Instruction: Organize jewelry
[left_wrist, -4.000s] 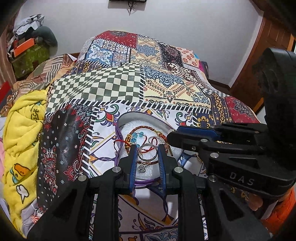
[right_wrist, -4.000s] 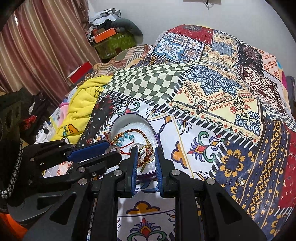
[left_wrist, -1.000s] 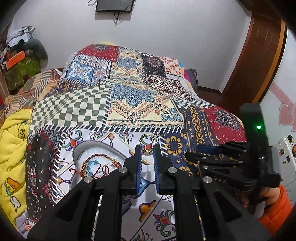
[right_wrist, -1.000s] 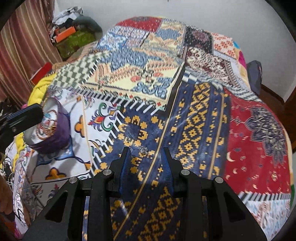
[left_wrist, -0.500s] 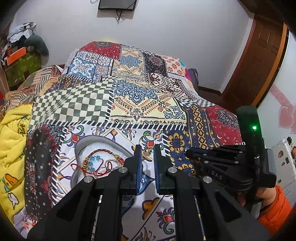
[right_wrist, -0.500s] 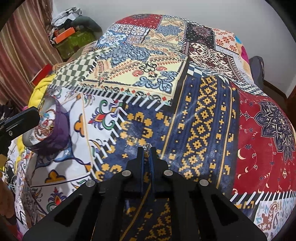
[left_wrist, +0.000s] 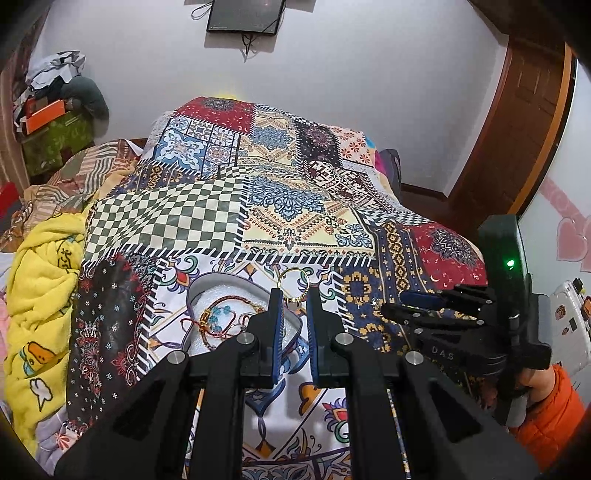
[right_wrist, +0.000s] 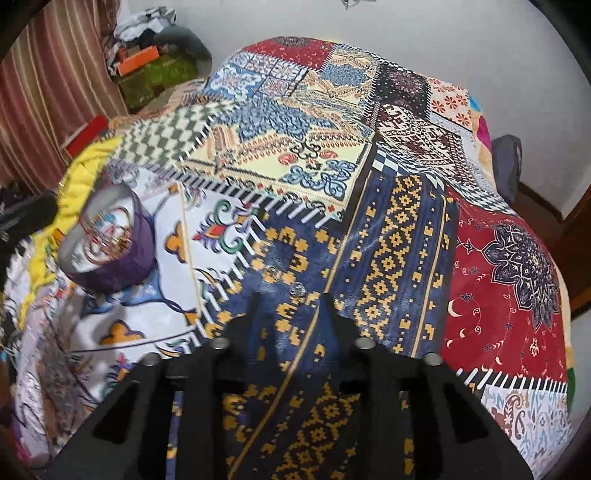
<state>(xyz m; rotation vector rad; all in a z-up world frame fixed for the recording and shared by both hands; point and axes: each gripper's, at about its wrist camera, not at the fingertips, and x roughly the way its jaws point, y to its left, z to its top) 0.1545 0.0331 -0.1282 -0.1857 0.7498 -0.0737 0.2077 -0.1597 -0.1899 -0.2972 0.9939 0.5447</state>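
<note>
left wrist view: left gripper (left_wrist: 294, 295) pinches a gold ring (left_wrist: 293, 282) at its fingertips, jaws narrowed on it, held above the bedspread (left_wrist: 288, 221) just right of the purple jewelry box (left_wrist: 236, 284). box already holds bracelets (left_wrist: 218, 321), so part is sorted. right wrist view, blurred: right gripper (right_wrist: 291, 299) jaws spread wide, nothing held, with a small silver piece (right_wrist: 297, 288) on the blue patch at its tips. left to do: ring into box, then that piece.

Gold ring (left_wrist: 293, 282) upright between jaws, small silver piece (right_wrist: 297, 289) on quilt, purple jewelry box (right_wrist: 122, 258) holding bracelets (left_wrist: 218, 321)
</note>
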